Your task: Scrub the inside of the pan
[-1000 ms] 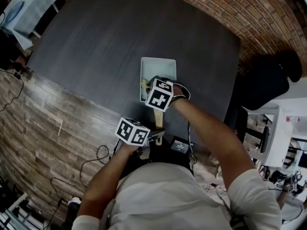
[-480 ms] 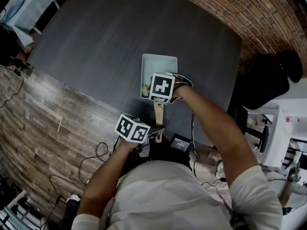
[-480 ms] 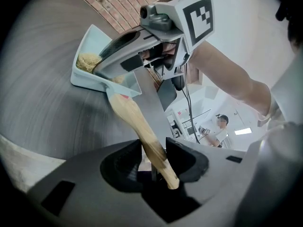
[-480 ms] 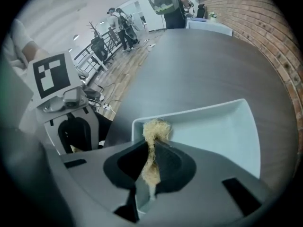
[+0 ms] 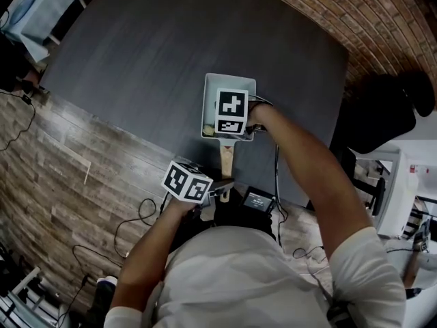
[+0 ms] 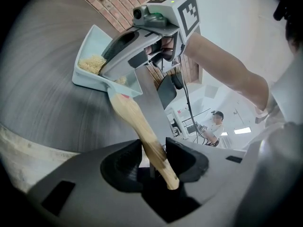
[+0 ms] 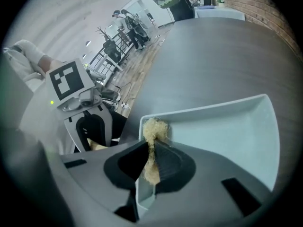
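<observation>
Step in hand: I judge this to be the scrubbing itself. One tool steadies the pan and the other works a scrubber inside it.

Left tool: my left tool (image 6: 154, 155) is closed on the wooden handle (image 6: 137, 122) near its free end. The pads press it from both sides, and the tool points only slightly downward.

Right tool: my right tool (image 7: 151, 157) is pinched narrow on the scrubber (image 7: 152, 129), a tan fibrous wad. It tips steeply down into the pan, with the tuft poking out past the tips.

Pan: the pale rectangular pan (image 5: 213, 87) lies flat on the dark counter (image 5: 171, 46) near the edge closest to me, its handle pointing back toward my body.

Scrubber's place: the tuft is in the corner at the handle end, on the left side as the head view shows it. It looks to be touching the wall there and the floor just beside it.

Ground left: most of the pan's floor stretches bare toward the far wall. From this alone I cannot tell how much is already clean.

Next move: I need to press down and drag the wad out of the corner in strokes across the floor toward the far end, with my left grip firm so the pan does not slide.

Watch for: the wad is soft, so it may fold or slip from the tips. A hard push could also twist the handle in my left tool.
</observation>
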Available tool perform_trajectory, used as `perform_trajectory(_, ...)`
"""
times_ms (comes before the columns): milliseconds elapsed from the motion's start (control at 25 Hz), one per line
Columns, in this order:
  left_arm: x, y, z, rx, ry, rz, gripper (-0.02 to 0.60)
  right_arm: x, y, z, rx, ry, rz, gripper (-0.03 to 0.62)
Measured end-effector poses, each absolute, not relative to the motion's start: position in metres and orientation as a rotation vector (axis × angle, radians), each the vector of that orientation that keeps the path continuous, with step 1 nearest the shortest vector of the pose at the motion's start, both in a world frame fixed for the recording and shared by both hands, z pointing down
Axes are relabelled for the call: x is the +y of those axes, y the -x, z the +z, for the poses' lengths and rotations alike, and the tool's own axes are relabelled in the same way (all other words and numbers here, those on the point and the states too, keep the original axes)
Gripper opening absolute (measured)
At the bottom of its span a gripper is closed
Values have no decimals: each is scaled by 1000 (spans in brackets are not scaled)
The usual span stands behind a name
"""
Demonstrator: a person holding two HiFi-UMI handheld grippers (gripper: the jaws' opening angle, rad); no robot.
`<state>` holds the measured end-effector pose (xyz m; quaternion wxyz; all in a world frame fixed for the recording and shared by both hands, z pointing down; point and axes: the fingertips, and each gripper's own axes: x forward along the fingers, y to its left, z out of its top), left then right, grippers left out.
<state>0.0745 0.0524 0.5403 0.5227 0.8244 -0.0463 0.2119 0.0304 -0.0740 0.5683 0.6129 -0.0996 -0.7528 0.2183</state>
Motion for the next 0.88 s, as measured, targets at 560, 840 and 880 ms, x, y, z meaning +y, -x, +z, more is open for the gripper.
perform_trajectory(560, 59, -69, 542, -100, -1939, 440, 163, -65, -29, 539, -1864, 260, 697, 46)
perform_trajectory(840, 53, -71, 539, -131, -1915, 338, 193, -76, -23, 496, -2065, 119, 657, 46)
perform_trajectory(880, 52, -72, 538, -134, -1909, 322, 201, -82, -25, 494, -2079, 64, 619, 46)
